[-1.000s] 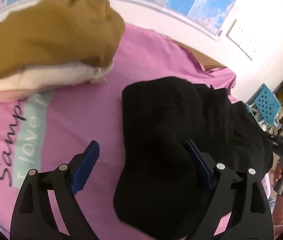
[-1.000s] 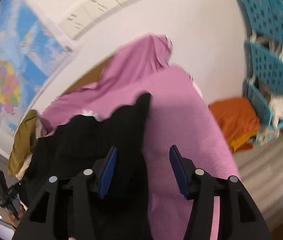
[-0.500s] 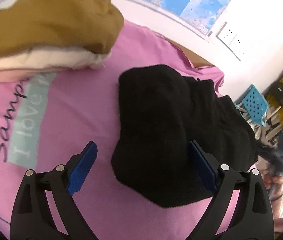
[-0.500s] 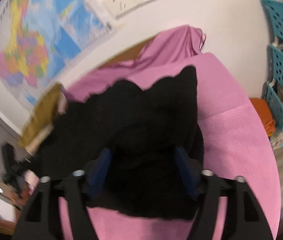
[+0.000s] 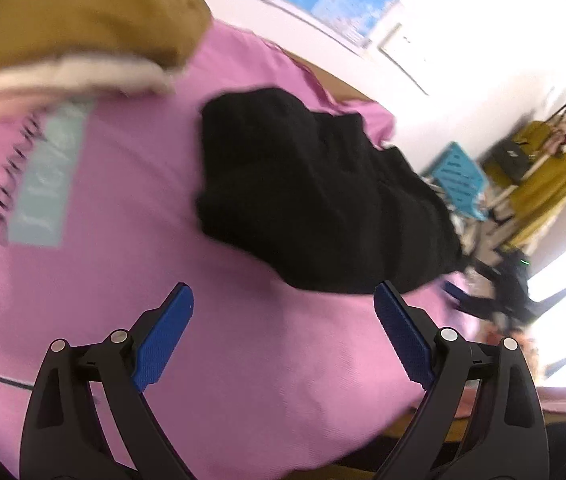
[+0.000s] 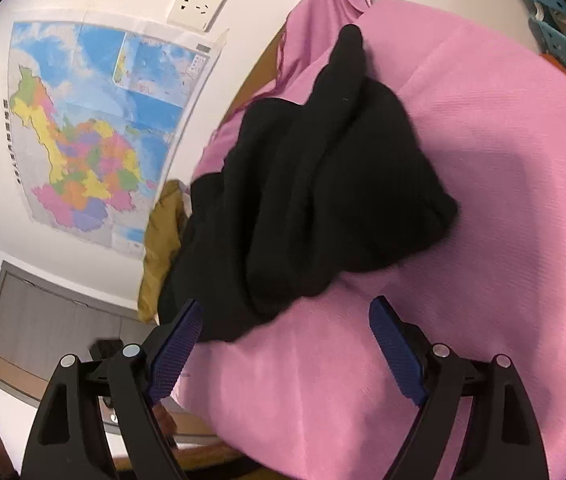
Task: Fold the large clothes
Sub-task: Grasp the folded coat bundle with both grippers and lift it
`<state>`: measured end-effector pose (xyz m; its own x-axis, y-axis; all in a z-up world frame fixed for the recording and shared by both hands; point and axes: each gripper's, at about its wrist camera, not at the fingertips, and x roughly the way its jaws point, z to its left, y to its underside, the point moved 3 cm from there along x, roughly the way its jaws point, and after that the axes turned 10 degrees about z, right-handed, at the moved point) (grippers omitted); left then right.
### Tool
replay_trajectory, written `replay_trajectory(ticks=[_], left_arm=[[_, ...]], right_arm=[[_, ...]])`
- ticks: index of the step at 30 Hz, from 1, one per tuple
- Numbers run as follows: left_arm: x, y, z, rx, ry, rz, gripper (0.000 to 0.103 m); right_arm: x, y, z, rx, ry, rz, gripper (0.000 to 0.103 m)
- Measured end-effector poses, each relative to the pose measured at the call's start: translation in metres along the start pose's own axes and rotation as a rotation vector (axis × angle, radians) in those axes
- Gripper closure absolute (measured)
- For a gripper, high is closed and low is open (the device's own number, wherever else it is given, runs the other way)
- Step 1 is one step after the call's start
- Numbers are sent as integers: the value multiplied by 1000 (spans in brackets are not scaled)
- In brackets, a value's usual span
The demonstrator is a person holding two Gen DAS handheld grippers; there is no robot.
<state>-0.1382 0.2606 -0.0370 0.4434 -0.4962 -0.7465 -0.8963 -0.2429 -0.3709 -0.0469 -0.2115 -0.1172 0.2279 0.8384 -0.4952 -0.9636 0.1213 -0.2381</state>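
Observation:
A black garment (image 5: 323, 184) lies in a bunched, folded heap on the pink bed sheet (image 5: 123, 248). My left gripper (image 5: 283, 292) hovers just short of the heap's near edge, open, with only sheet between its blue pads. In the right wrist view the same black garment (image 6: 323, 184) fills the middle. Its lower edge reaches down toward my right gripper (image 6: 286, 305), whose jaws are opening. The left pad (image 6: 175, 348) sits beside the cloth's hem without pressing on it.
A folded pile of brown and cream clothes (image 5: 75, 20) sits at the far left of the bed. Blue crates (image 5: 459, 176) and a yellow chair stand beyond the right edge. A wall map (image 6: 95, 120) and sockets (image 6: 203, 0) are behind the bed.
My left gripper drew back, so the black garment now lies ahead of its fingers instead of between them. My right gripper's jaws widened, it rolled and backed off the cloth.

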Motion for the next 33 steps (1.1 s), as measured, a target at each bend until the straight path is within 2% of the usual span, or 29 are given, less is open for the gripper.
replay_trajectory(ticks=[4,8,14,18,24,27,28,29,30,31,33], left_arm=[[25,4,-10,7,47,55,12],[55,-2,-10,-38,102,107,12],[76,-28,-10,-130,198,85,11],[83,-41,-11,-182,213,60,6],[84,-47,-12,-220,191,55,6],[85,-47,-17,-216,151,57,6],[85,-47,-18,-211,136,57,6],[85,-47,-19,-202,120,59,6],[85,-47,-22,-188,97,62,6],[84,-47,-22,-182,82,64,6],[85,-47,-24,-177,63,63,6]], right_arm=[[15,-13,9,10,32,-35,16],[29,-21,18,12,69,-61,7],[38,-30,19,91,128,-149,5],[44,-32,21,108,179,-177,5],[50,-41,21,150,202,-201,4],[54,-41,25,111,210,-209,6],[57,-39,27,81,219,-203,10],[59,-37,29,66,210,-196,22],[58,-36,27,64,180,-193,27],[60,-37,24,72,148,-177,27],[60,-38,25,65,146,-169,25]])
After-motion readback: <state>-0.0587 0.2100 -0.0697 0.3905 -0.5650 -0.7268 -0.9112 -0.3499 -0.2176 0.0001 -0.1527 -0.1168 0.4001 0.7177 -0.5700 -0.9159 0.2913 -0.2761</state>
